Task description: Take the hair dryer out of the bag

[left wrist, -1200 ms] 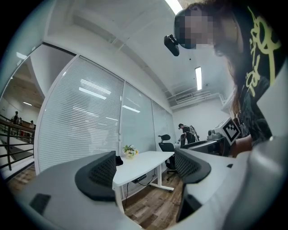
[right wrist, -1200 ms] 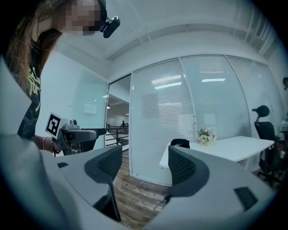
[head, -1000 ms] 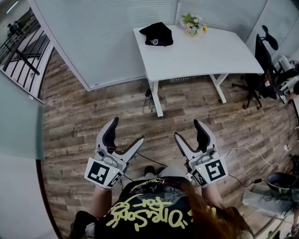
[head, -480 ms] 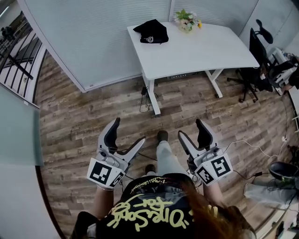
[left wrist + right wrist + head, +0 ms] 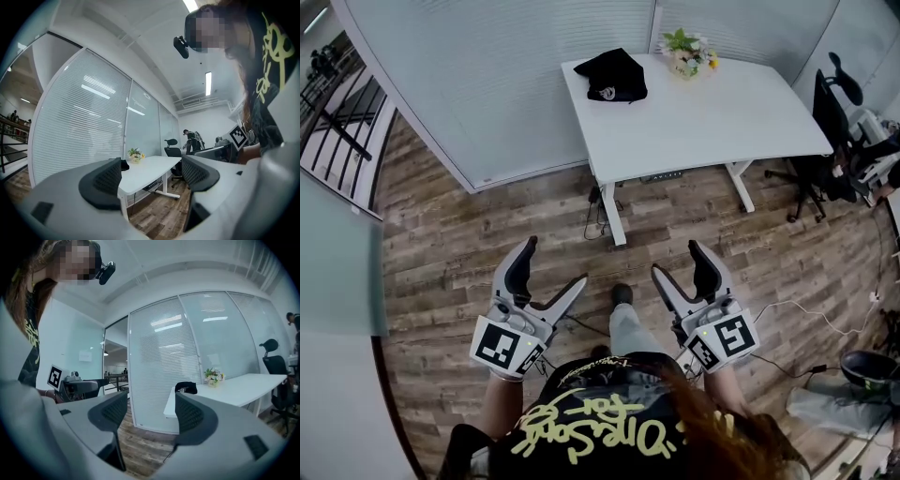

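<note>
Head view showed our left tool and right tool, jaws spread wide and holding nothing, low in frame, well apart from the black bag on the counter, upper middle. We judged the bag soft and floppy, and the unseen hair dryer rigid, best gripped by its handle.

Nothing here can be read for certain. Yellow graffiti lettering sprawls across the person's black shirt, upside down and too stylised to make out. The black bag on the counter bears a white mark too small to read. The cubes on the left tool and right tool show square patterns, not letters.
</note>
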Available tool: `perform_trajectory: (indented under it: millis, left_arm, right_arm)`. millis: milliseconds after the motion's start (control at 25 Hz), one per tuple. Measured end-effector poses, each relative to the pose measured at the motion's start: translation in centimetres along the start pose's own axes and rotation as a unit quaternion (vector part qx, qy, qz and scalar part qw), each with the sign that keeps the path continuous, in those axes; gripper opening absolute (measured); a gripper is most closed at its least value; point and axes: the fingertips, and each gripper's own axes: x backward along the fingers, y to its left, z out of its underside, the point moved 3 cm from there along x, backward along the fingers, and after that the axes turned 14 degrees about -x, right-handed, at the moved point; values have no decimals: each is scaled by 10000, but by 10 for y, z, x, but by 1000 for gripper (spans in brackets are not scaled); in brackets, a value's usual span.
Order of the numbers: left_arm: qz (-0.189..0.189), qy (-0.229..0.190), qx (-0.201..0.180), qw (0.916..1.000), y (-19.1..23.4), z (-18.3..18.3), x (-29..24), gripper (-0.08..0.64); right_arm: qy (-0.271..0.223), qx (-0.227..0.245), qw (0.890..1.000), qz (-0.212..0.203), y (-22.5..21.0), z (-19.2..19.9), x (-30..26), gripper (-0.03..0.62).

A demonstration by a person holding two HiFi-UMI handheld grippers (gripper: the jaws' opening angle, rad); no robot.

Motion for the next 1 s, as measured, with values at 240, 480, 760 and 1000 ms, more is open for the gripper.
perform_trajectory:
  millis: [240, 480, 760, 1000]
  left_arm:
    - [-57, 73, 42, 9999, 29, 15, -56, 397]
    - [-218, 9, -64, 9997, 66, 8, -119, 394]
    - [-382, 193, -23, 9991, 91, 22, -168, 383]
    - [-586, 167, -61, 9981, 103, 24, -209, 363]
  right_arm:
    - [53, -7, 10000, -5, -50, -14, -45, 301]
    - [46, -74, 9999, -146, -94, -41, -99, 301]
    - [97, -48, 9993, -368, -139, -57, -147, 301]
    - [134, -43, 9986, -503, -176, -68, -174, 301]
